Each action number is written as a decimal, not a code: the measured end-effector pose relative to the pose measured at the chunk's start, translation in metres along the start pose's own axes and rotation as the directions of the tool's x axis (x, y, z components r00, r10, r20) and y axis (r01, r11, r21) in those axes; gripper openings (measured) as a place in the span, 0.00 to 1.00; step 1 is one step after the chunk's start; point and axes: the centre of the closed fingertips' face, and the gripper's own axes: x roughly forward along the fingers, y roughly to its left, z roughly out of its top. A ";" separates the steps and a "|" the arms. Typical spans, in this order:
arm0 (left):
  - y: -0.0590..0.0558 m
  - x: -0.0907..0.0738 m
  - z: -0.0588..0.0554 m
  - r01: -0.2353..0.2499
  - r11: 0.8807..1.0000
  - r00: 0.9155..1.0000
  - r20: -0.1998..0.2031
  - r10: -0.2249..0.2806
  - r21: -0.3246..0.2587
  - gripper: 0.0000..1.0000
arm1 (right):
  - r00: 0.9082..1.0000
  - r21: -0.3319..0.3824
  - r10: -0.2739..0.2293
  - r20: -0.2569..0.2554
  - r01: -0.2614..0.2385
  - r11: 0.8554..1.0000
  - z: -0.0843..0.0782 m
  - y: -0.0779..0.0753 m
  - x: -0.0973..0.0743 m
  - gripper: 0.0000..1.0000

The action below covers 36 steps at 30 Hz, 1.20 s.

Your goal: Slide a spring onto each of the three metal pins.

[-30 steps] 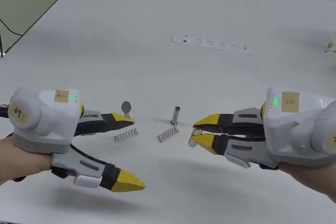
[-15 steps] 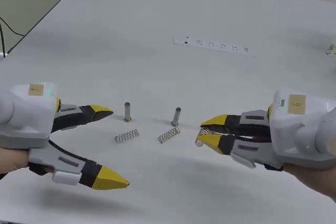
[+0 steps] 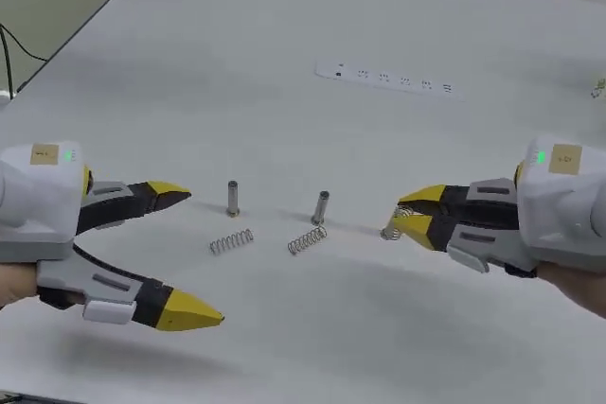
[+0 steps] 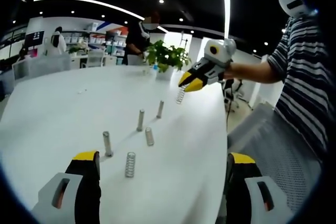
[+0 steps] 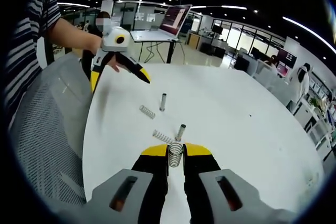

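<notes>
We see one spring, the held spring, pinched between the yellow tips of the right gripper, whose jaws press onto its coils. In the left gripper view it hangs down from those tips. We cannot tell whether its lower end touches the counter.

Just left of that gripper in the head view, the middle pin stands upright, and the left pin stands upright farther left. Both pins are bare. In the left gripper view a third pin stands beyond these two, nearest the held spring and also bare.

Two more springs lie flat on the counter. The right loose spring rests just in front of the middle pin, close to its foot. The left loose spring lies in front of the left pin, a little apart from it.

The left gripper is over the counter's near left side with its jaws spread wide and nothing between them. Its tips point towards the left pin and the left loose spring, and stay apart from both.

Farther back, a white power strip lies across the counter, well apart from the pins.
</notes>
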 end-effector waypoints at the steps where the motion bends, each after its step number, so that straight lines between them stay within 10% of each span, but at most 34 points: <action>1: 0.001 -0.001 0.000 -0.001 1.000 1.000 0.000 0.001 -0.001 0.98 | 1.000 0.002 -0.006 -0.001 0.006 1.000 -0.001 -0.003 0.000 0.07; 19: 0.007 -0.010 -0.011 -0.028 0.999 1.000 -0.011 0.028 -0.017 0.98 | 0.993 0.121 -0.116 -0.003 0.115 0.986 -0.010 -0.044 0.003 0.07; 36: 0.008 -0.012 -0.013 -0.038 0.999 0.999 -0.010 0.038 -0.035 0.98 | 0.991 0.191 -0.130 -0.008 0.129 0.973 -0.019 -0.051 0.010 0.07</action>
